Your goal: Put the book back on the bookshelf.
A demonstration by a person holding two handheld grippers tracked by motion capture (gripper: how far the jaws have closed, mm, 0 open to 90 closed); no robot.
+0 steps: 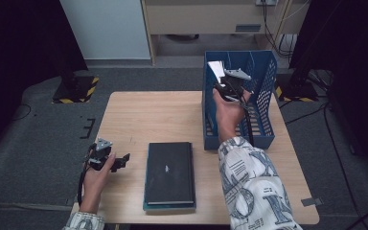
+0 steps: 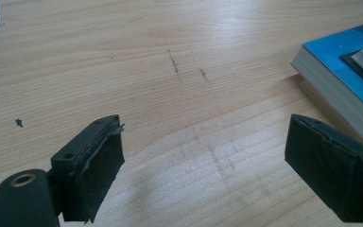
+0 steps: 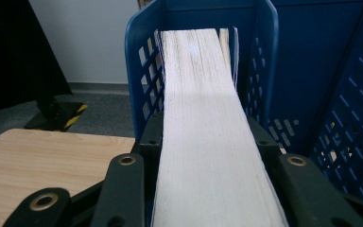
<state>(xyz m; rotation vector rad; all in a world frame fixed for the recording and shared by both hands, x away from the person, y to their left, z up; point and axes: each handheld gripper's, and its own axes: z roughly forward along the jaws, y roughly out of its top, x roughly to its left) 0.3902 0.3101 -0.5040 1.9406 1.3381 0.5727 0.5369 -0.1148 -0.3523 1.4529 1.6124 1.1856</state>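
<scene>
From my feed I read no text anywhere. The black book (image 1: 169,173) carries a small pale mark on its cover, too blurred to make out. The patterned sleeve (image 1: 254,184) shows large letter-like shapes, illegible.

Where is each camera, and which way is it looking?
High view: above the table, looking down; both forearms, left gripper, right gripper at the blue basket.
Left gripper view: rides the left gripper, faces bare table; its open jaws show.
Right gripper view: rides the right gripper, faces the basket; its jaws clamp a book showing its page edges.
Shared: high and left gripper views both show the book pile.
</scene>
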